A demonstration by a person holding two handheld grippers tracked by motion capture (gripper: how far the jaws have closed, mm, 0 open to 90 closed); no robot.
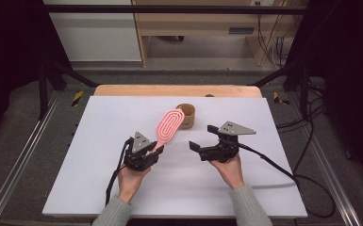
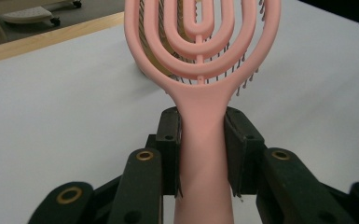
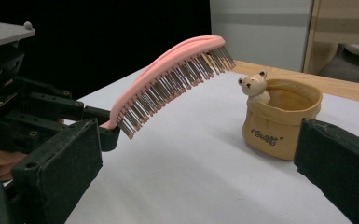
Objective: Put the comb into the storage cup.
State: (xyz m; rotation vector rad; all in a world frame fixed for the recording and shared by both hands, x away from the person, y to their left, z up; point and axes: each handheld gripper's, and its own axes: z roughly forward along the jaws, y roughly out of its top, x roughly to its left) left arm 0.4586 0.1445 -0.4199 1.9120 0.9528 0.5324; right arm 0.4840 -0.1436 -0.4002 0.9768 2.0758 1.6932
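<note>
Starting with the white table (image 1: 99,141), we take the tan cup (image 1: 187,116) near its far middle as our landmark; the cup is a soft-looking pouch shape with a small bear figure (image 3: 254,87) on its rim. Just on the near side of the cup, raised off the table, is the pink hairbrush (image 1: 168,125), its oval head reaching toward the cup and overlapping it in the high view, bristles facing down. Nearer to us and left of the cup, our left gripper (image 1: 153,149) is clamped on the brush handle, the two jaws pressing its sides just below where the head widens. Nearer and right of the cup, our right gripper (image 1: 203,138) holds nothing, its jaws spread wide and pointing toward the brush. We judge the brush to be light, stiff plastic, with a smooth handle that could twist in a narrow grip; the open, looped head looks weaker and the bristles flex, so the handle is the place to take hold, close to the head for control.
</note>
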